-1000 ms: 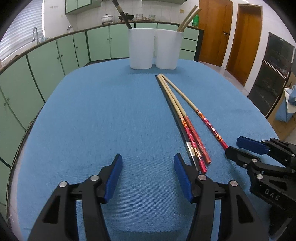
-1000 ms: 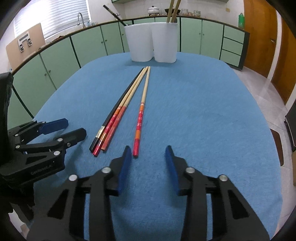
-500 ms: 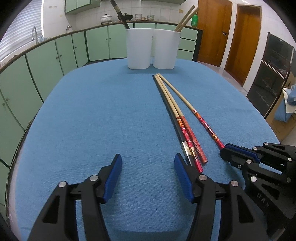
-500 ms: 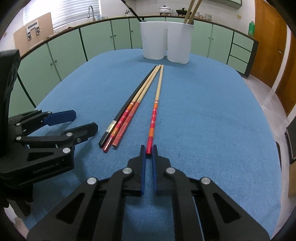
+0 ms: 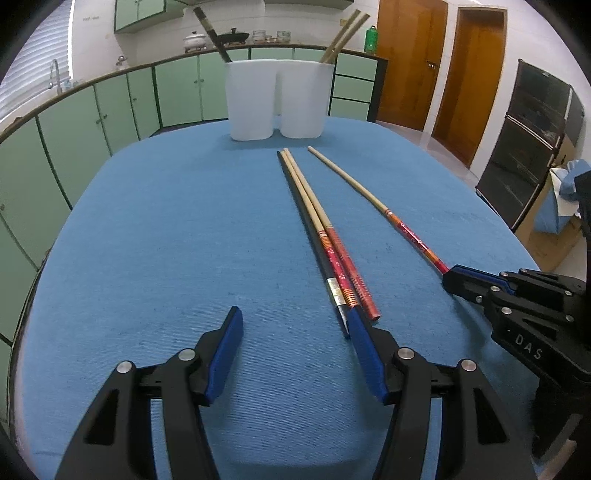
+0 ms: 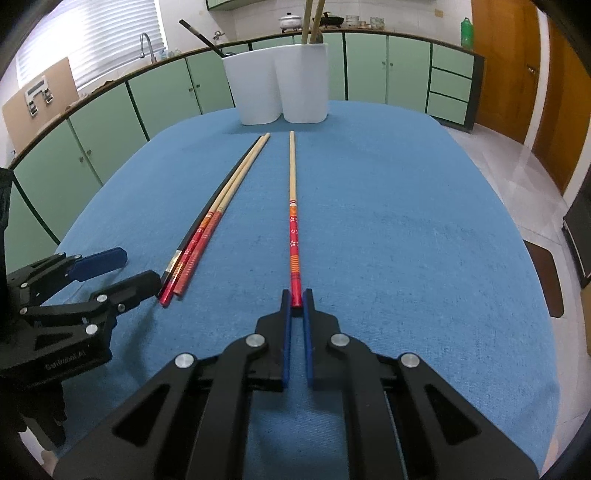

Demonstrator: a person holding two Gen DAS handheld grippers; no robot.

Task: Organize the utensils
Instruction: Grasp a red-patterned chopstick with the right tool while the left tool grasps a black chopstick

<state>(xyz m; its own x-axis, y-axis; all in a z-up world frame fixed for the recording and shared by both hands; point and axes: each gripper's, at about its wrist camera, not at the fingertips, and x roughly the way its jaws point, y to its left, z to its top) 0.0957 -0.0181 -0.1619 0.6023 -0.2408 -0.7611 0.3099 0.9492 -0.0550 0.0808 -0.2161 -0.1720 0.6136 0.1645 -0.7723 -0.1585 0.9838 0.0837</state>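
Observation:
A single red-and-bamboo chopstick (image 6: 293, 206) lies on the blue tablecloth (image 6: 406, 240), pointing at two white holders (image 6: 280, 88). My right gripper (image 6: 296, 295) is shut on its red end; it also shows in the left wrist view (image 5: 458, 278), where the chopstick (image 5: 373, 199) runs away from it. A bundle of a black chopstick and two red-and-bamboo ones (image 5: 317, 236) lies to the left, also seen in the right wrist view (image 6: 210, 218). My left gripper (image 5: 293, 325) is open, its right finger (image 5: 364, 347) beside the bundle's near ends.
The white holders (image 5: 277, 99) at the table's far edge hold a dark utensil (image 5: 212, 33) and bamboo chopsticks (image 5: 343, 33). Green cabinets (image 5: 110, 107) curve round the left and back. Wooden doors (image 5: 436, 66) and a black appliance (image 5: 535, 140) stand to the right.
My right gripper closed on the single chopstick's red end and swung it away from the bundle. My left gripper moved forward and right, up to the bundle's ends.

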